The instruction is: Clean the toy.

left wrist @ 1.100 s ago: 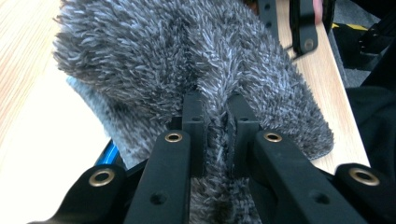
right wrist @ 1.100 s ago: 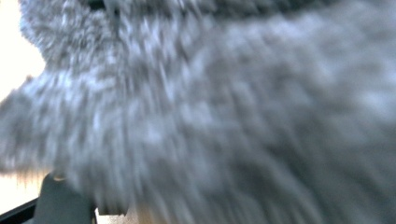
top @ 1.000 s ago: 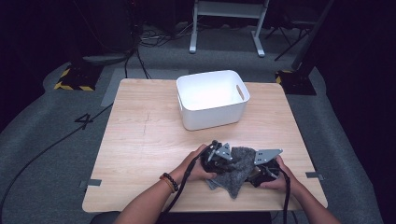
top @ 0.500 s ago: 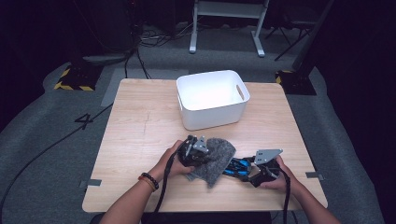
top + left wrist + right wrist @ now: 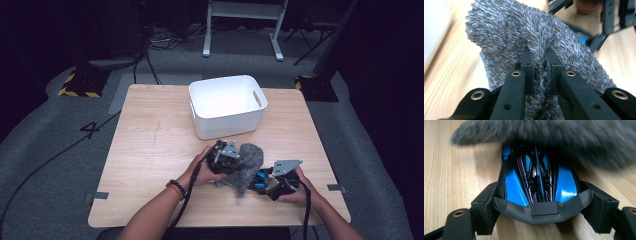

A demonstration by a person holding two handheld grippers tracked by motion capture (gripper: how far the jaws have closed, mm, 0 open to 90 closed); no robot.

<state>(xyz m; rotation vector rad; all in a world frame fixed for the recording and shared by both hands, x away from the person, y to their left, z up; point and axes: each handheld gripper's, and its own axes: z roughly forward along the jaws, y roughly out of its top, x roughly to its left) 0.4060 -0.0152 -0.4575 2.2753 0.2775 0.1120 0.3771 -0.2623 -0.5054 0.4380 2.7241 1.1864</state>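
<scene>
You mid-wipe: left gripper [image 5: 226, 159] clamped tight on pinch of grey fuzzy cloth [image 5: 529, 37], cloth draped over nose of blue toy car [image 5: 537, 180]; right gripper [image 5: 274, 181] grips car by its sides, jaws wide, car on table [image 5: 150, 150] near front edge. Next, likely: drag cloth along car body, keep car steady. White bin [image 5: 227, 107] behind, seems empty

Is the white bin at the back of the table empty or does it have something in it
Empty. In the high view the white bin shows a bare white floor and walls; the grey cloth and blue toy car lie outside it.
</scene>
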